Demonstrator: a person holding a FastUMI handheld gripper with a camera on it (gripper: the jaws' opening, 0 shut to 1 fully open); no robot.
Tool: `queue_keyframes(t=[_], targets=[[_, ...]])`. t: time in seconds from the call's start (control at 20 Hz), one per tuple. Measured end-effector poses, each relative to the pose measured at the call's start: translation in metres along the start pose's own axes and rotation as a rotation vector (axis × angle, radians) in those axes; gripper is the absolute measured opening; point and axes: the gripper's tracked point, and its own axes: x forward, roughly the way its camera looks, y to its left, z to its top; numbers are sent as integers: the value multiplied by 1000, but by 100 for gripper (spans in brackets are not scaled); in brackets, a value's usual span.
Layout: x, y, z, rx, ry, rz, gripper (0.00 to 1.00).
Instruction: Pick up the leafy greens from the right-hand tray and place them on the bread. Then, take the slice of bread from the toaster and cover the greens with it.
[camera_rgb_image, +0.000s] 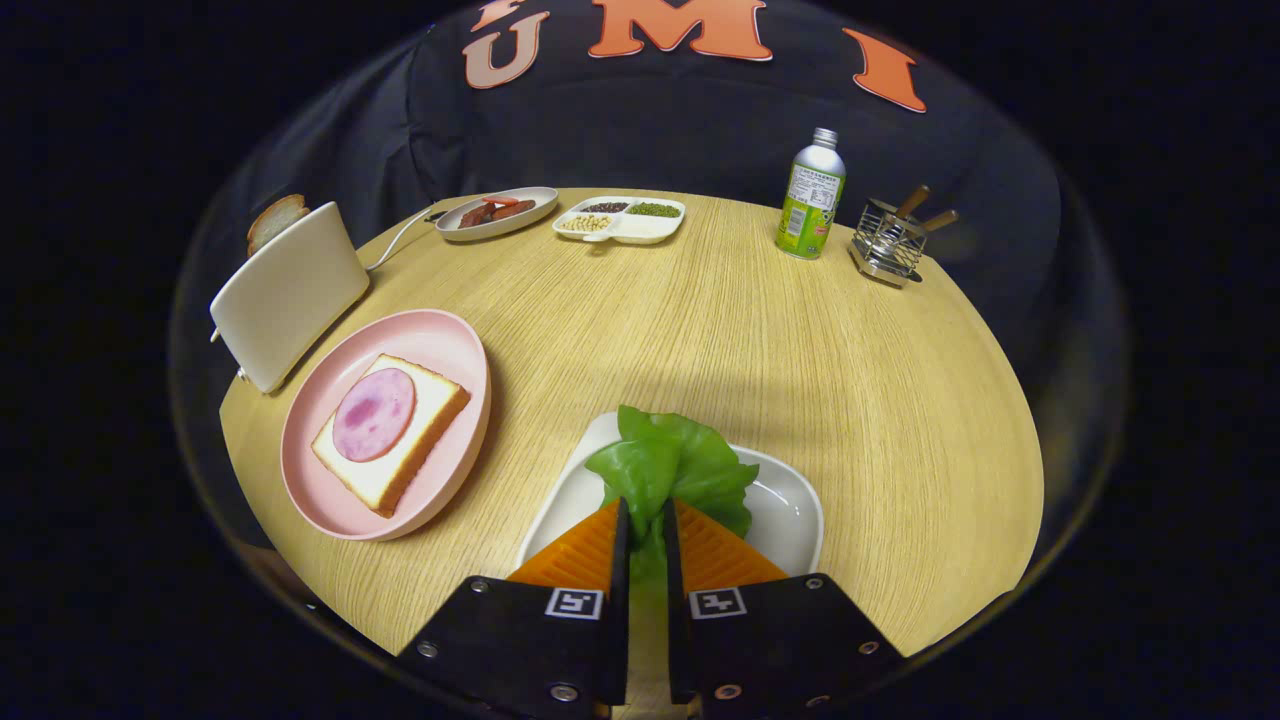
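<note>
Labels first: the bottle (811, 195) at the far right of the table has a green and white label with small print, way too tiny to read, and the two black finger blocks each carry a little square black-and-white marker, no words on them. The gripper (646, 520) comes in low over the near edge of the table, pointing roughly straight ahead, and its orange ribbed fingers (583, 555) are pinched in on the stem end of the greens (672, 468), both pads pressing the leaf with just a thin sliver of green between them. The leafy part fans out just ahead of the fingertips, over the white tray (790, 515), which sits right under the fingers; can't tell whether the leaf is lifted off it or resting. Left of that is a pink plate (455, 340) with a bread slice (425, 425) on it, and a round pink slice of ham (373, 414) lies on top of the bread. Beyond the plate stands a cream toaster (288, 295), tilted-looking in the fisheye, with another slice (275, 220) poking out the top. Far side has an oval dish (497, 213) of sausages, a divided tray (620, 220) with beans or grains, and a wire holder (887, 243) with wooden handles next to the bottle. Table (850, 400) is round, light wood grain, with black cloth behind it.
</note>
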Motion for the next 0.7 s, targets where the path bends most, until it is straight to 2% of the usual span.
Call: queue_keyframes(t=[0.1,0.2,0.45,0.7], targets=[[1,-1,2,47,-5,8,7],[-3,3,8,109,-29,39,4],[-26,18,44,219,-155,131,4],[-46,57,81,182,-252,221,3]])
